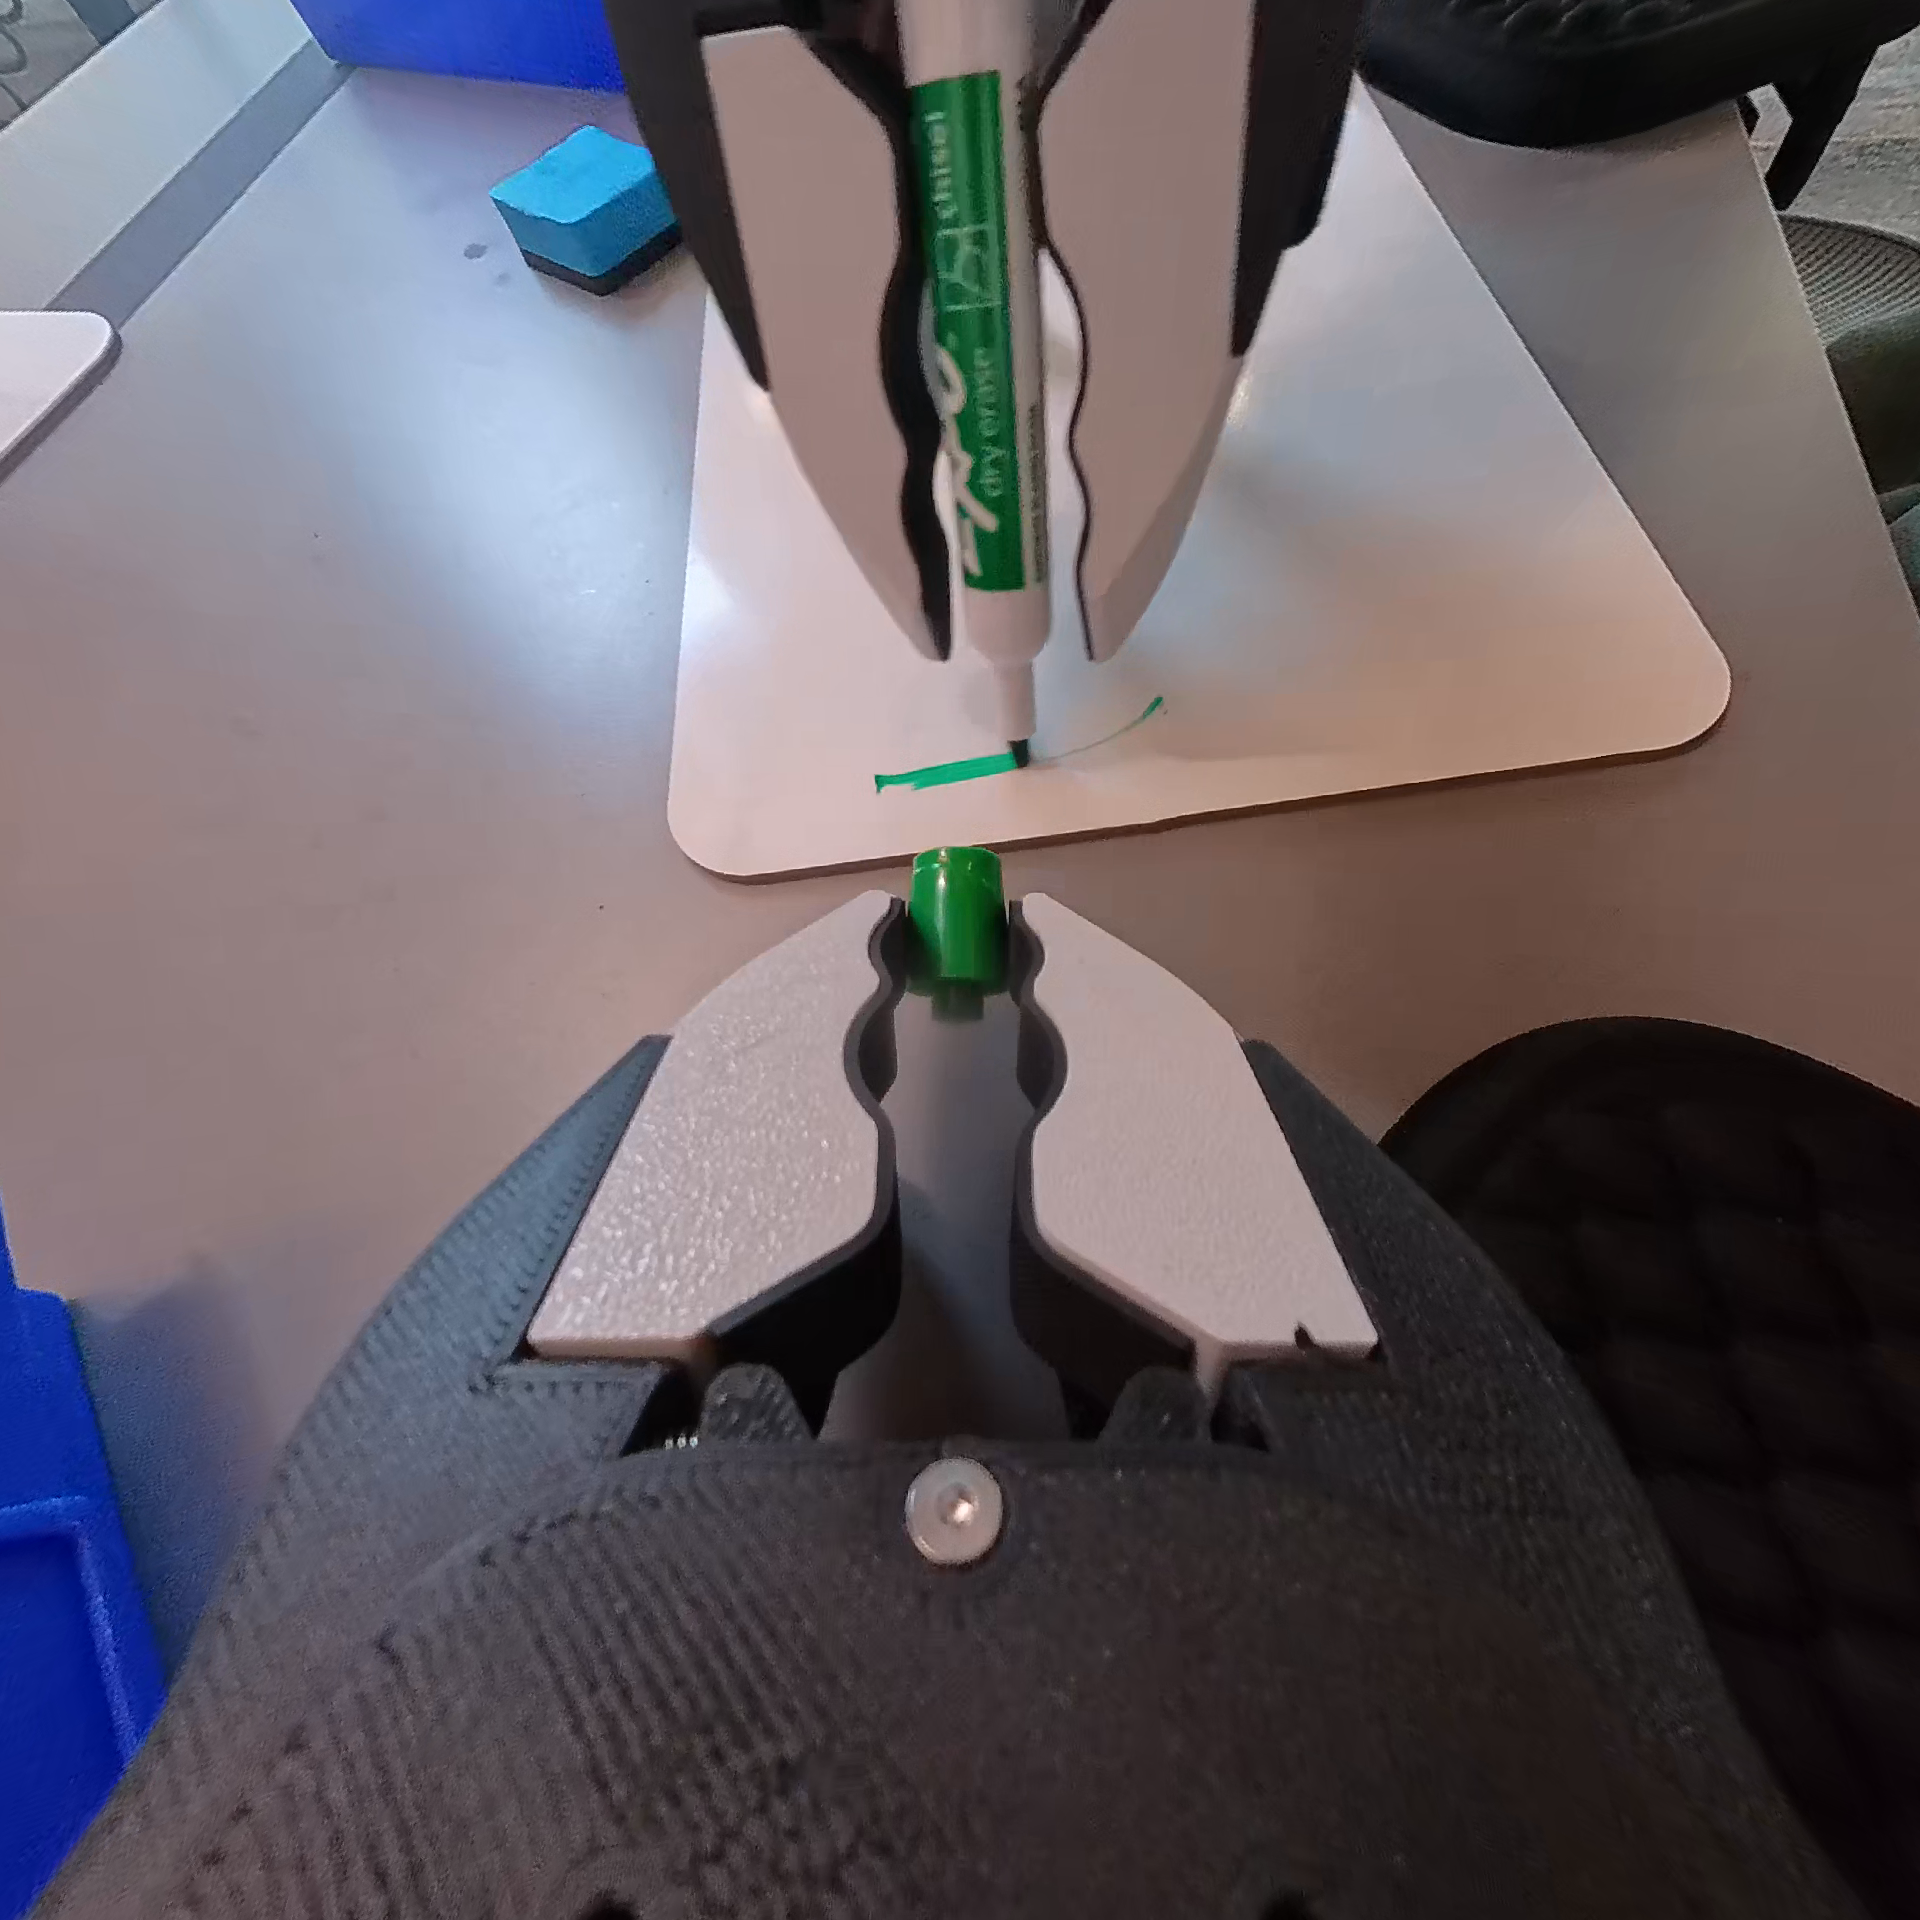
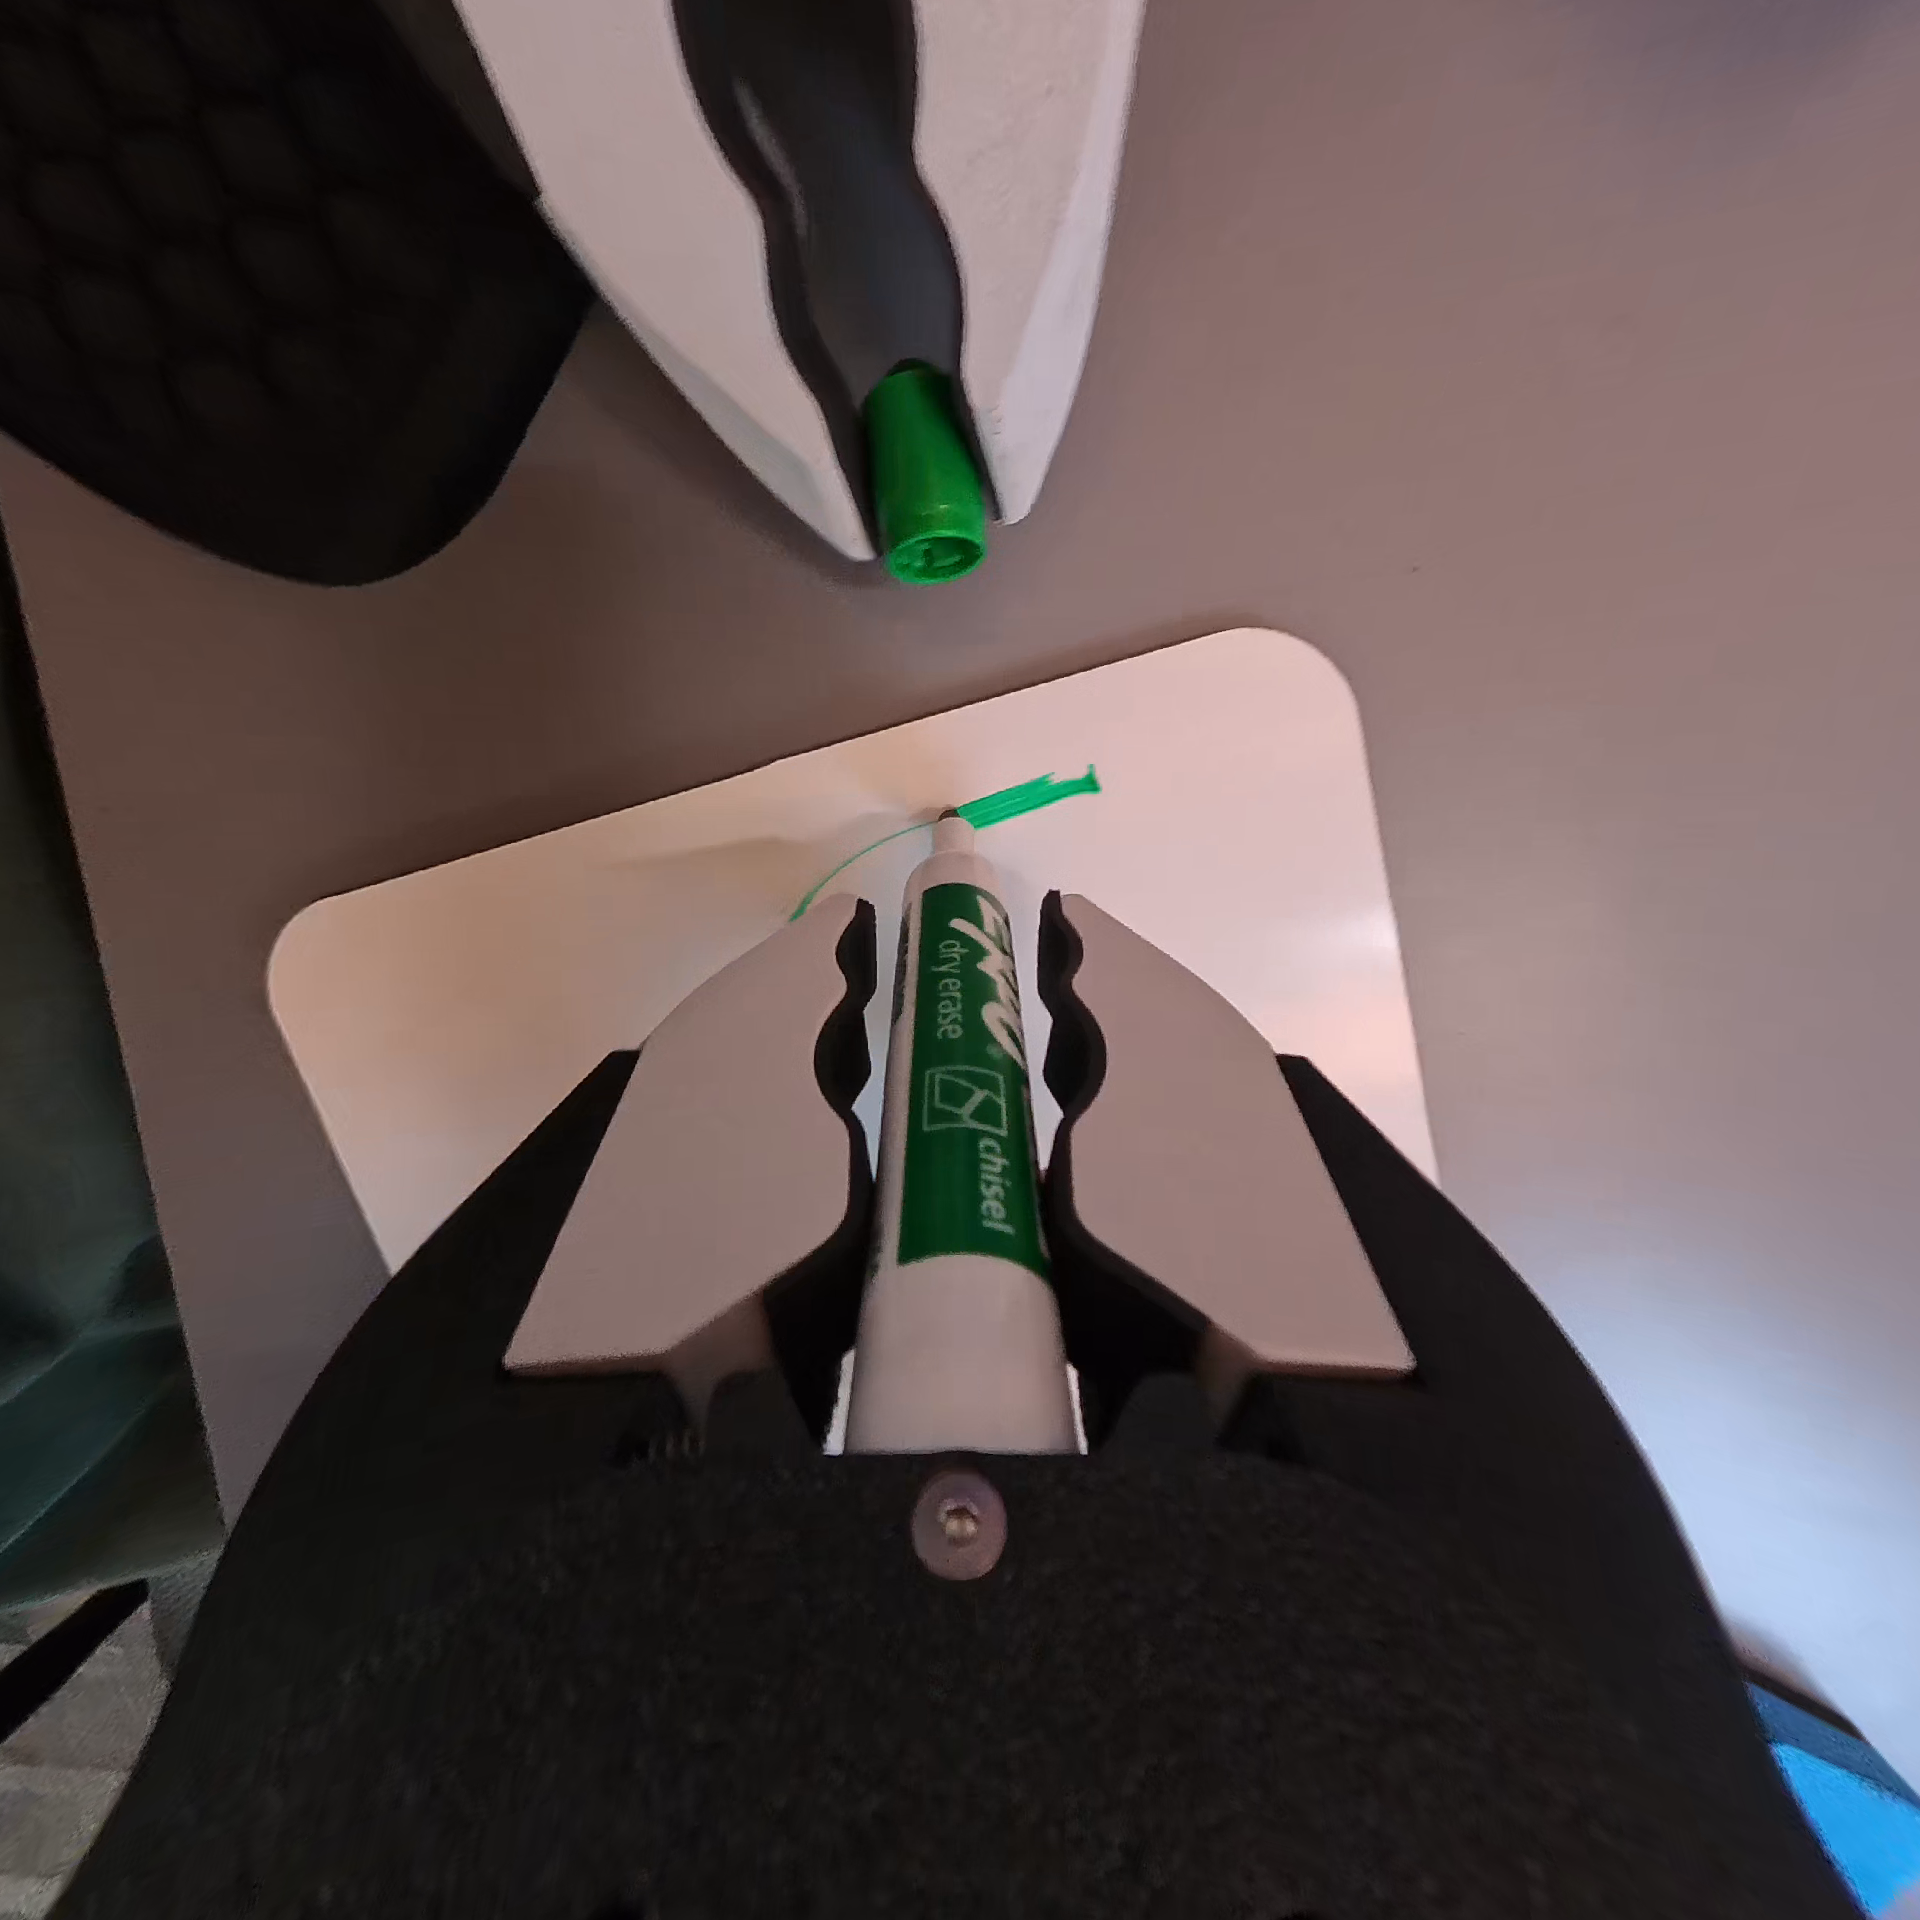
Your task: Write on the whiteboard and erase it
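Green marker [image 2: 961,1101] tip on whiteboard [image 1: 1455,582] — eraser [image 1: 587,203] (blue) apart, cap [image 1: 954,914] near

A grey table [image 1: 343,644] fills most of the scene. Blue bins sit at its edges: one [image 1: 457,42] at the far left, another [image 1: 62,1507] at the near left. A pale rounded slab [image 1: 47,364] lies at the left edge. A dark mesh chair [image 1: 1860,270] stands far right.

Green-and-white marker [image 2: 961,1122], green cap [image 1: 952,914], blue-and-black eraser [image 1: 587,203], white whiteboard [image 1: 1455,644]
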`<action>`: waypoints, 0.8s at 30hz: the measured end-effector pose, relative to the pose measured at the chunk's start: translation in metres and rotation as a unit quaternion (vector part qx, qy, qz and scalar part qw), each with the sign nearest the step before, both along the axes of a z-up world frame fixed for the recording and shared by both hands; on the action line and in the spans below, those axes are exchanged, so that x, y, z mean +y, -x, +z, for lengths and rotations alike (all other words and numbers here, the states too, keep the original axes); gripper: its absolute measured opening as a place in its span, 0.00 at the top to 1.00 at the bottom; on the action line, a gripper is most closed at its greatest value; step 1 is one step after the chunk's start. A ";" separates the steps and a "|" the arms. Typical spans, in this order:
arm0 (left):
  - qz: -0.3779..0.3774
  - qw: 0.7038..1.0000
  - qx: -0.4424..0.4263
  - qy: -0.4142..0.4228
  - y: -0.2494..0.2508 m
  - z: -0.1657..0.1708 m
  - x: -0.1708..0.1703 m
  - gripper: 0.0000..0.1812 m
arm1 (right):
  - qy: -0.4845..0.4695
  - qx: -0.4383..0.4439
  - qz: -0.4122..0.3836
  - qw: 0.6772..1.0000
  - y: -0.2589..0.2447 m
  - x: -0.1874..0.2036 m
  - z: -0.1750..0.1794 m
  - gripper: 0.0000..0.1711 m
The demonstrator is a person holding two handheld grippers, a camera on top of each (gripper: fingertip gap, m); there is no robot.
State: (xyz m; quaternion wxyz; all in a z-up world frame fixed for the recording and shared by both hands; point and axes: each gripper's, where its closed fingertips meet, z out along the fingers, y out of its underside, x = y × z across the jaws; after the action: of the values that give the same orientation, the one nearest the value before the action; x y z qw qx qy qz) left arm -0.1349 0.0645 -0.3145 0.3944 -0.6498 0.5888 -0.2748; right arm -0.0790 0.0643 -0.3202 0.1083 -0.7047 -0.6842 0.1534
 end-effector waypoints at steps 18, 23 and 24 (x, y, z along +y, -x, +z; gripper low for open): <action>-0.001 1.000 0.003 0.000 0.000 -0.001 0.001 0.90 | -0.038 -0.048 -0.019 0.998 -0.038 0.014 0.001 0.81; -0.002 1.000 0.003 0.002 0.000 -0.001 0.000 0.90 | -0.049 -0.044 -0.027 0.997 -0.032 0.039 0.001 0.81; -0.002 1.000 0.003 0.002 0.000 -0.001 0.000 0.90 | -0.046 -0.045 -0.027 0.998 -0.031 0.039 0.001 0.81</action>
State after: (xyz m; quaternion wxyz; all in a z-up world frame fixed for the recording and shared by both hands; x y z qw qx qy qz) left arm -0.1351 0.0649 -0.3157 0.3909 -0.6505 0.5902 -0.2750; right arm -0.0478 0.1034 -0.3194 0.1139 -0.7236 -0.6752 0.0870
